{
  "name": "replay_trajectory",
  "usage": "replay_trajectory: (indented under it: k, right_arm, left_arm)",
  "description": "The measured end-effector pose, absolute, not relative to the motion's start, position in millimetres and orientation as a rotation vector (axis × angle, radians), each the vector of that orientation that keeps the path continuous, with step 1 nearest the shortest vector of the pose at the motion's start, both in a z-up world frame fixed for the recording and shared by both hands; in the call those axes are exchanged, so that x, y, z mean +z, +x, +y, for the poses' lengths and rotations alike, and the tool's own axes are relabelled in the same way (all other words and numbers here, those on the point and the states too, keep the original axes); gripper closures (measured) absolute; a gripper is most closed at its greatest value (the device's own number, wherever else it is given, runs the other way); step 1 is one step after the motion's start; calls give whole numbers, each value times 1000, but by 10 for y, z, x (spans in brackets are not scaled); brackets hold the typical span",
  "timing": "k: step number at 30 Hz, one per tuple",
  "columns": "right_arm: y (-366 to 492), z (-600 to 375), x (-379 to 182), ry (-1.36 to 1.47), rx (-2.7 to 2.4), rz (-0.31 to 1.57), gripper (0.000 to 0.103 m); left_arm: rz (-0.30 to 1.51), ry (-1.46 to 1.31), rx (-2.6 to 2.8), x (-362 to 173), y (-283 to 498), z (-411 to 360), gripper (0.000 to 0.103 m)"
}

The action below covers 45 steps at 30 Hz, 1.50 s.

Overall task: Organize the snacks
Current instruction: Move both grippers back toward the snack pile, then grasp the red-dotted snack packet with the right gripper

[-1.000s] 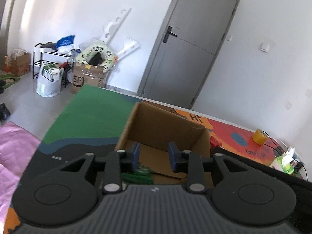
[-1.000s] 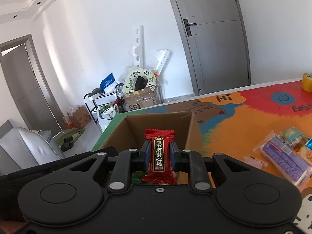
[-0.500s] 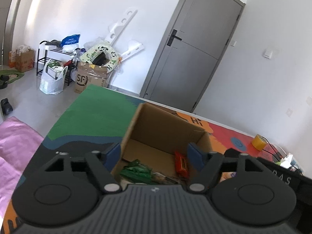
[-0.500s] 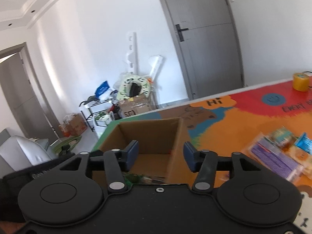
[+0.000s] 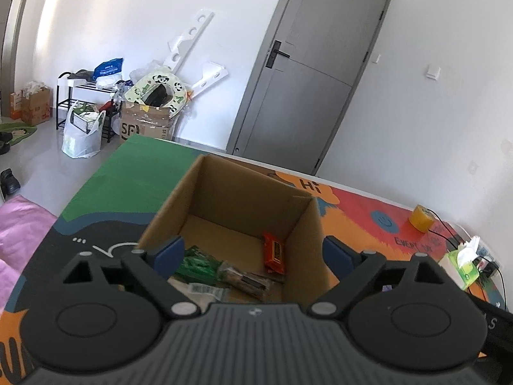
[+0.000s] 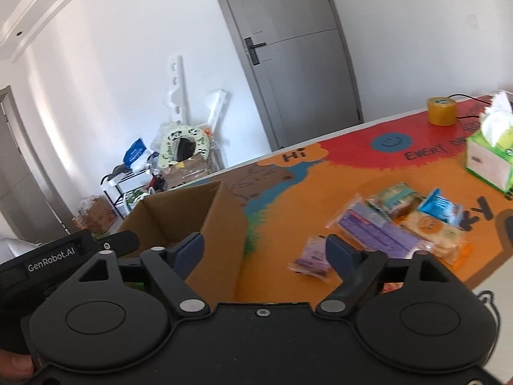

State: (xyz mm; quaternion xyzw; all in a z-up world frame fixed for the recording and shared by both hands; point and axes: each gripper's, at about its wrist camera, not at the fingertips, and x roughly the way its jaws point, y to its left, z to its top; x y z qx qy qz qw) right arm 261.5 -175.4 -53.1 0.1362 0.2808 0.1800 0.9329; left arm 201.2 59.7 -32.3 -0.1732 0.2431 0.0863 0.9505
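An open cardboard box [image 5: 179, 199] stands on the colourful mat. Inside lie a red candy bar [image 5: 274, 252], a green packet [image 5: 195, 264] and a dark wrapped snack [image 5: 247, 280]. My left gripper [image 5: 253, 253] is open and empty, just above the box's near edge. In the right wrist view the box [image 6: 221, 218] is at the left and a pile of loose snacks [image 6: 400, 221] lies on the mat at the right, with a small purple packet [image 6: 312, 258] nearest. My right gripper [image 6: 264, 252] is open and empty, between box and pile.
A green tissue box [image 6: 490, 157] and a yellow tape roll [image 6: 442, 110] stand at the mat's far right. The table edge [image 6: 487, 282] runs close at the lower right. Clutter and a grey door [image 5: 307, 96] lie beyond the table.
My right gripper opened and dropped the red candy bar into the box, then swung right toward the snack pile. My left gripper opened wide over the box.
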Motion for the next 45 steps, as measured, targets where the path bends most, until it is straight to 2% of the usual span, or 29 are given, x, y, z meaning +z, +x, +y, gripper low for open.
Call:
replay_trajectory:
  k: [10, 32, 34, 38, 41, 45]
  right_arm:
    - [2546, -2146, -605, 317, 268, 564, 0]
    - [2491, -3020, -824, 401, 125, 565, 0]
    - [2510, -3047, -849, 404, 128, 568, 2]
    - [2582, -3056, -917, 417, 164, 603, 20]
    - [2633, -3015, -980, 418, 192, 624, 28]
    - [2711, -2938, -1065, 421, 225, 660, 39]
  left_arm:
    - [508, -310, 122, -341, 2023, 267, 9]
    - [552, -222, -35, -424, 2205, -521, 8]
    - [552, -215, -46, -441, 2232, -576, 8]
    - [560, -187, -64, -483, 2281, -658, 9]
    - [574, -173, -78, -527, 2324, -694, 12]
    - [593, -155, -79, -575, 2381, -715, 23]
